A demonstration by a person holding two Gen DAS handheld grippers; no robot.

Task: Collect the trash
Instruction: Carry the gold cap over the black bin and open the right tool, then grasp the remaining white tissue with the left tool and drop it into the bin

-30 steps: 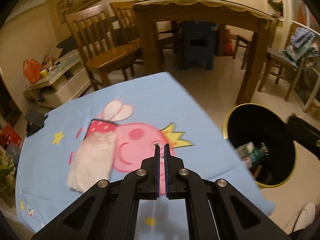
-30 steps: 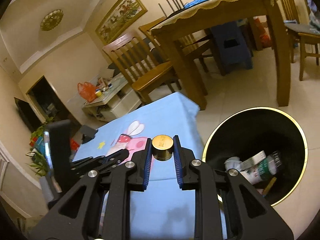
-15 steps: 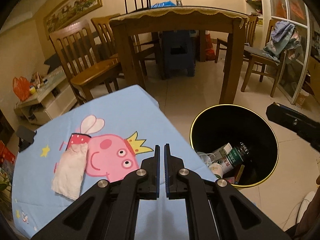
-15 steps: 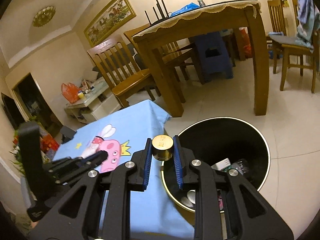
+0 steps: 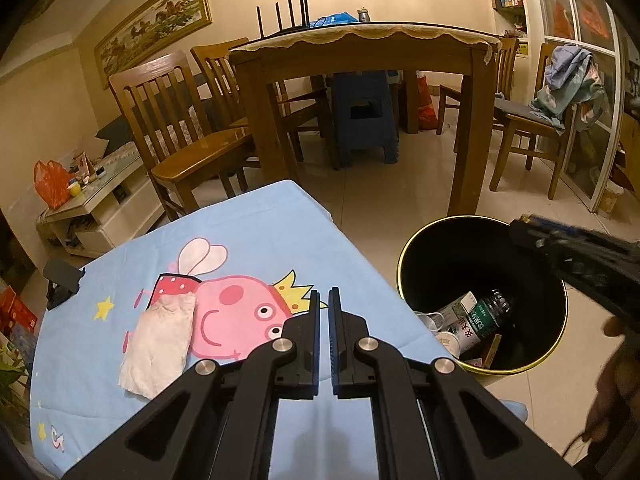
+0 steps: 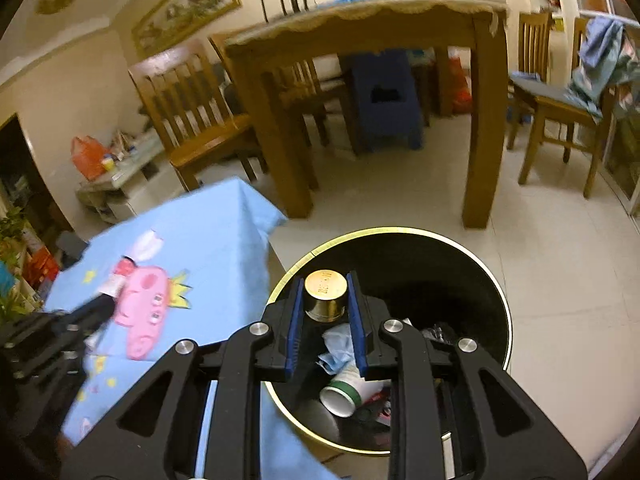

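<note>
My right gripper (image 6: 325,294) is shut on a small gold-capped jar (image 6: 325,296) and holds it over the open black trash bin (image 6: 472,248), which holds cups, a bottle and paper. The bin also shows in the left wrist view (image 5: 416,248), with the right gripper (image 5: 532,228) above its right rim. My left gripper (image 5: 324,304) is shut and empty above the blue cartoon-pig tablecloth (image 5: 248,248). A crumpled white tissue (image 5: 158,340) lies on the cloth to the left of it.
A wooden dining table (image 5: 360,52) and chairs (image 5: 176,120) stand behind on the tiled floor. A blue stool (image 5: 364,116) sits under the table. A low white cabinet (image 5: 96,200) is at the left. A dark phone stand (image 5: 60,280) sits at the cloth's left edge.
My right gripper has carried the jar from above the table's edge to over the bin. My left gripper has drawn back and up, still shut.
</note>
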